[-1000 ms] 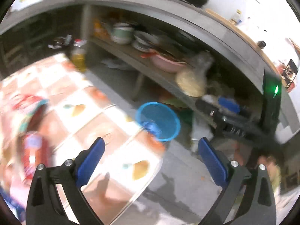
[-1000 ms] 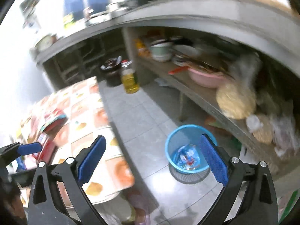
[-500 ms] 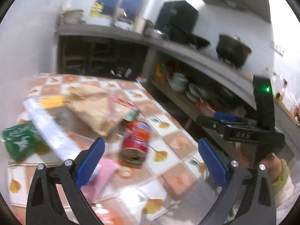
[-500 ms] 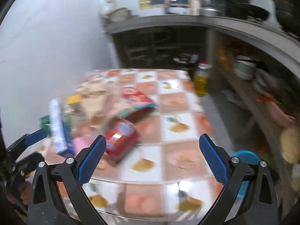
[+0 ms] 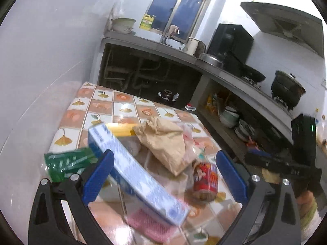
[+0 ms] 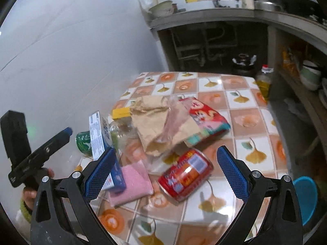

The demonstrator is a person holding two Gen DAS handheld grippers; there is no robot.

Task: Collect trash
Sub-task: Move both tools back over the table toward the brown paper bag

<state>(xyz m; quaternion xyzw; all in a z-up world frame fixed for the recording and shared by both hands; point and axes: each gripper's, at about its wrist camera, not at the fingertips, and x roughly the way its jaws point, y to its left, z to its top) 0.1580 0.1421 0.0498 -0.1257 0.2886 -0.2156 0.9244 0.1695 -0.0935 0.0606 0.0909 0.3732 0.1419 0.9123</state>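
Tools (image 5: 163, 175) (image 6: 165, 171) wide open (empty), above trash

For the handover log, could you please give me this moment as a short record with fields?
surface: tiled table beside a white wall
trash on it: red can on its side; brown paper bag; blue-and-white box; pink sponge; green can; red snack packet
bin: blue basket on the floor, past the table's right edge
left gripper: open, empty
right gripper: open, empty, above the red can
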